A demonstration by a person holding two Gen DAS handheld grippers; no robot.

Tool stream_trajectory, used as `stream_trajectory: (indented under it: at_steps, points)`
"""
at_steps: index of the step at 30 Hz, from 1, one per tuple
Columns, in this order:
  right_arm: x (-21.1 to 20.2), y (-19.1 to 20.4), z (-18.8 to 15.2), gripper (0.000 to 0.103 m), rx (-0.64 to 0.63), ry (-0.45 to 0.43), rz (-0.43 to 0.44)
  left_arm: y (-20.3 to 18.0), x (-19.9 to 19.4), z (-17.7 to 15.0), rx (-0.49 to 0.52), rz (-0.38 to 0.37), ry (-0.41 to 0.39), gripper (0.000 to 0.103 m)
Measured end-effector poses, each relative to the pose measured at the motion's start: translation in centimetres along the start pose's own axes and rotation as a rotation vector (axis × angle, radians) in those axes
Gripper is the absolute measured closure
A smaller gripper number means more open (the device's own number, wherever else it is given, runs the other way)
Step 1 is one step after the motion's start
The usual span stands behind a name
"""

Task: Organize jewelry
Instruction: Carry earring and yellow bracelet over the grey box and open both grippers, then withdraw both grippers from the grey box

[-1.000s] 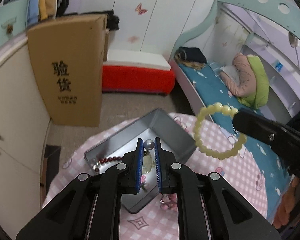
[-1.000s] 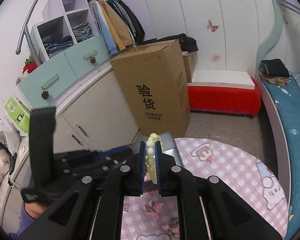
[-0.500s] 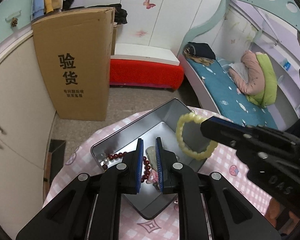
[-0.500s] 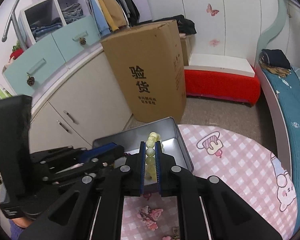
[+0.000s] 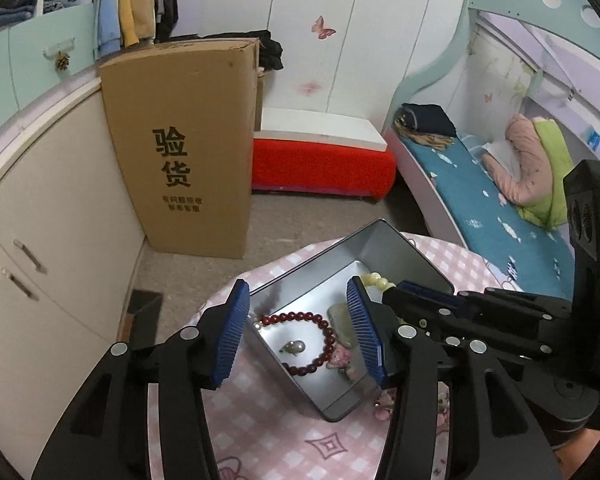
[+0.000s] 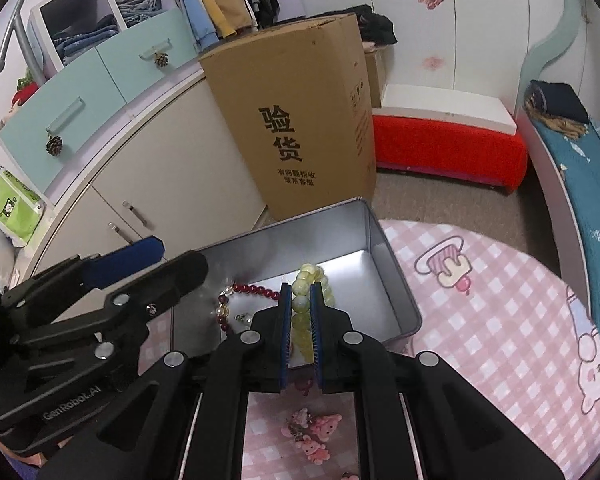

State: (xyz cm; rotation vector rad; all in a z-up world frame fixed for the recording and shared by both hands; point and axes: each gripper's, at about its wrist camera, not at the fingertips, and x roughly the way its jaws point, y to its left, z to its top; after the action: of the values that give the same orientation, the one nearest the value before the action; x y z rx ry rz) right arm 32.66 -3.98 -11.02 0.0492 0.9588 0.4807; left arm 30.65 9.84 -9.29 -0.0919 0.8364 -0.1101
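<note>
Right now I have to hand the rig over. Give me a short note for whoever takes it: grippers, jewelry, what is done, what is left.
Left gripper: open, empty, over the metal tin.
Right gripper: shut on the yellow-green bead bracelet, held down inside the tin and not yet let go.
In the tin: red bead bracelet, small pearl charm, pale green pendant.
Left: open the right gripper, lift clear. Pink charms lie on the checked tablecloth beside the tin; likely next.

Silver tin (image 5: 404,252); dark red bead bracelet (image 5: 320,322); pale yellow-green bracelet (image 6: 306,276); pink checked table (image 6: 480,320); brown cardboard box (image 6: 300,120).
</note>
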Motion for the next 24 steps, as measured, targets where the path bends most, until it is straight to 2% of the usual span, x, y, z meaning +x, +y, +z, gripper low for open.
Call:
stream_trajectory:
  at_steps: [7, 12, 17, 19, 21, 24]
  points:
    - [-0.7, 0.1, -0.3, 0.09, 0.017, 0.006, 0.011, -0.1, -0.6, -0.4, -0.008, -0.005, 0.0, 0.049]
    - [-1.7, -0.1, -0.7, 0.079, 0.03, -0.009, 0.028, 0.0, -1.5, -0.7, -0.009, -0.008, -0.009, 0.047]
    - [-3.5, -0.4, -1.2, 0.077, 0.039, -0.037, 0.036, -0.4, -3.0, -1.2, -0.002, -0.016, -0.024, 0.044]
    - [-4.9, -0.6, -1.6, 0.077, 0.028, -0.058, 0.026, -0.8, -3.9, -1.6, 0.001, -0.023, -0.033, 0.044]
    - [-6.0, -0.9, -2.2, 0.068, 0.023, -0.073, 0.008, -1.2, -4.7, -2.2, -0.002, -0.037, -0.044, 0.044]
    - [-8.0, -1.8, -3.7, 0.067, 0.007, -0.098, -0.035, -1.9, -5.8, -3.5, -0.009, -0.045, -0.062, 0.041]
